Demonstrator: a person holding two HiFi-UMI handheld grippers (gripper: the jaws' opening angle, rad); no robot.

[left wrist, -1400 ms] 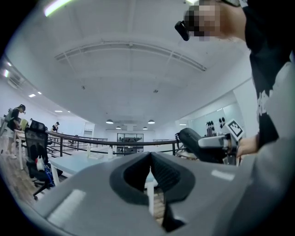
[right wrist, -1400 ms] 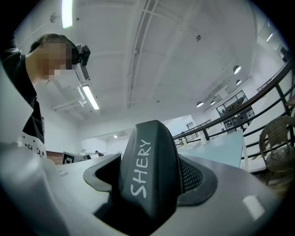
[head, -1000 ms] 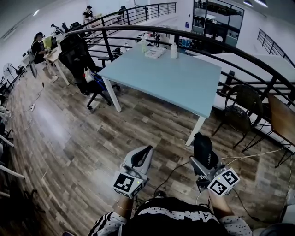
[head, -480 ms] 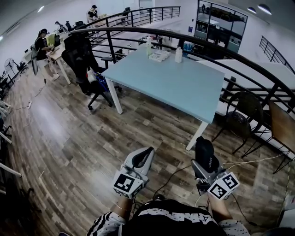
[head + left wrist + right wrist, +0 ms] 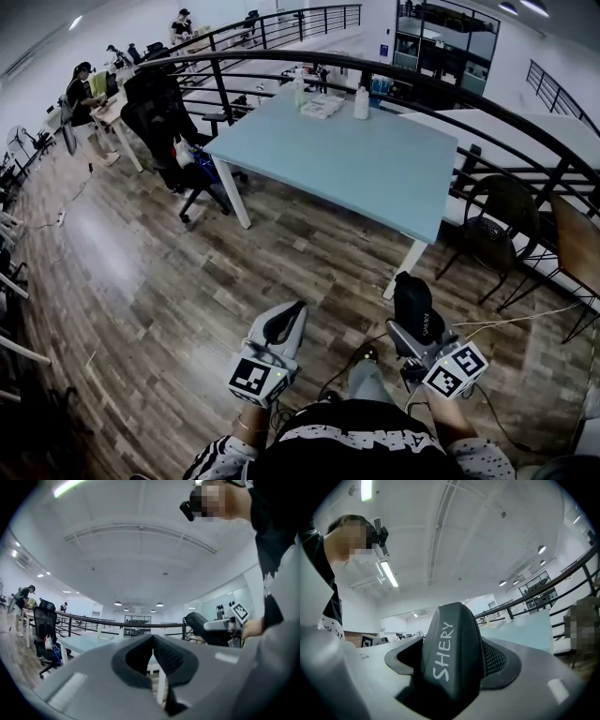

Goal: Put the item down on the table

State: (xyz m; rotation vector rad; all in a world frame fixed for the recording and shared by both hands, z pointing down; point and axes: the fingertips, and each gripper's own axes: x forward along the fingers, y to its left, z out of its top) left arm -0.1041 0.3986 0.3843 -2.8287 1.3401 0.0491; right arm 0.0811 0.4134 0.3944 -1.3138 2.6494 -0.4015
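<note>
From the head view the person stands on a wooden floor [image 5: 159, 309] with both grippers held low in front of the body. The left gripper [image 5: 292, 315] points forward with nothing in it. The right gripper [image 5: 411, 330] holds a black item [image 5: 415, 300] that sticks up out of its jaws. The light-blue table [image 5: 356, 164] stands well ahead of both grippers, so the item is in the air and not on it. At the table's far edge are a white bottle [image 5: 361, 103], a second bottle [image 5: 298, 88] and some papers [image 5: 321, 107]. A dark curved railing [image 5: 487, 117] runs behind the table, and a black office chair [image 5: 155, 108] stands to its left. In the left gripper view the jaws are clenched tip to tip with nothing between them. The table [image 5: 89, 641] lies beyond them, and at the right the other gripper carries the item [image 5: 200, 625]. In the right gripper view the jaws are clamped against both sides of the item [image 5: 451, 660], a smooth black piece with "SHERY" in white letters along it. The table [image 5: 525, 625] and the railing [image 5: 562, 581] show far off to the right.
</note>
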